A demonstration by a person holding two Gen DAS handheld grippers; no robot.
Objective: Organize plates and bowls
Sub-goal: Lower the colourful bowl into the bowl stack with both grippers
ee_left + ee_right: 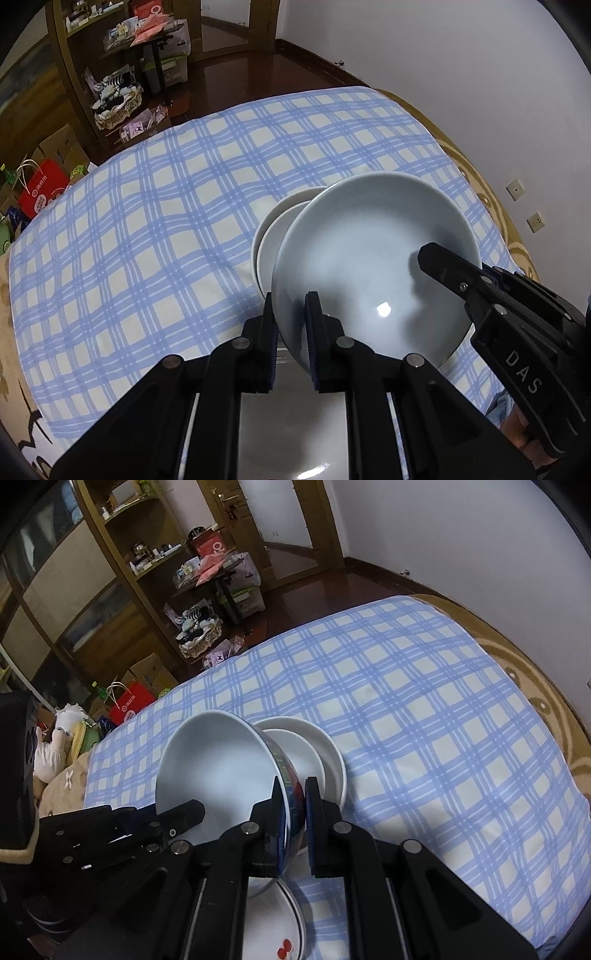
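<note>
Both grippers pinch big bowl (369,266): your left gripper (290,332) clamps near-left rim, right gripper (293,823) clamps right rim. Bowl tilted, lifted beside white bowls (317,753) on checked cloth (147,221). Risk: thin rim slips, bowl knocks neighbours.

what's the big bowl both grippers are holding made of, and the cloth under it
Big bowl: likely glazed ceramic, pale grey-blue inside; a sharp light glint shows the gloss, and the right wrist view shows a printed outer wall. Cloth: soft woven fabric, matte blue-and-cream check, with wrinkles.

Between the fingers a pale grey glazed ceramic bowl (373,266) is gleaming glossily; beneath it a blue checked cloth (166,229) is looking matt, seemingly soft.
</note>
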